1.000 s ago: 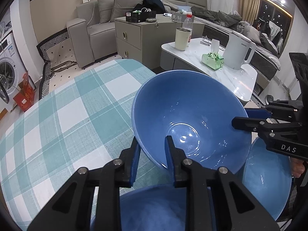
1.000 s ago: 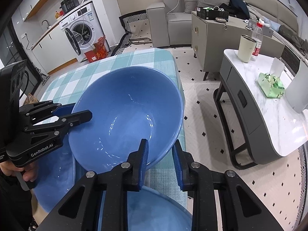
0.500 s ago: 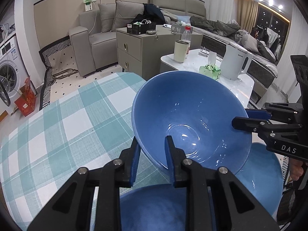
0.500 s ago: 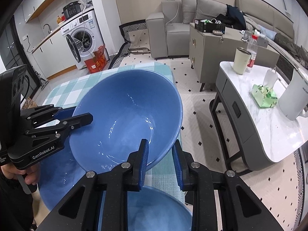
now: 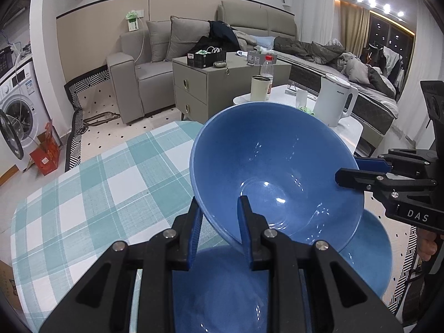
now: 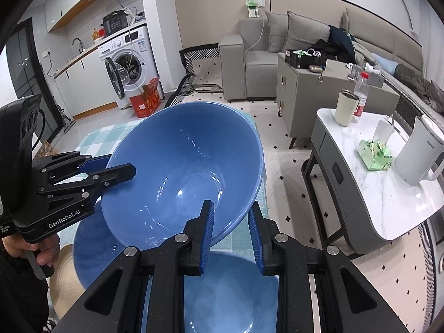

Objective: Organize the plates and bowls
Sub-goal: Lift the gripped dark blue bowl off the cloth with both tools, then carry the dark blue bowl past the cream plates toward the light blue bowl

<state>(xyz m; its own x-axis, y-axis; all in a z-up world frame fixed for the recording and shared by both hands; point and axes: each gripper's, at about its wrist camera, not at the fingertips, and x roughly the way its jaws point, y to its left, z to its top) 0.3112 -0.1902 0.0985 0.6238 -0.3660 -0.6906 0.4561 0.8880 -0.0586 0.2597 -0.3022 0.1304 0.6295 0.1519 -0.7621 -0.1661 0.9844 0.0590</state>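
Observation:
A large blue bowl (image 5: pixel 277 166) (image 6: pixel 183 166) is held in the air above the table, tilted, by both grippers. My left gripper (image 5: pixel 219 211) is shut on its near rim; it shows in the right wrist view (image 6: pixel 111 169) at the bowl's left rim. My right gripper (image 6: pixel 230 213) is shut on the opposite rim; it shows in the left wrist view (image 5: pixel 349 170). Two more blue bowls sit below: one under my left gripper (image 5: pixel 222 291) (image 6: pixel 88 244), one under my right gripper (image 5: pixel 371 252) (image 6: pixel 230 297).
The table has a teal checked cloth (image 5: pixel 83 194). A pale wooden item (image 6: pixel 63 277) lies beside the lower bowl. A marble side table (image 6: pixel 388 188) with kettle (image 6: pixel 419 155), tissue pack and cup stands right. A cabinet (image 5: pixel 202 88), sofa and washing machine (image 6: pixel 127 63) stand behind.
Both grippers have lifted the held bowl higher above the table and tilted it up more. The two lower bowls have stayed where they were.

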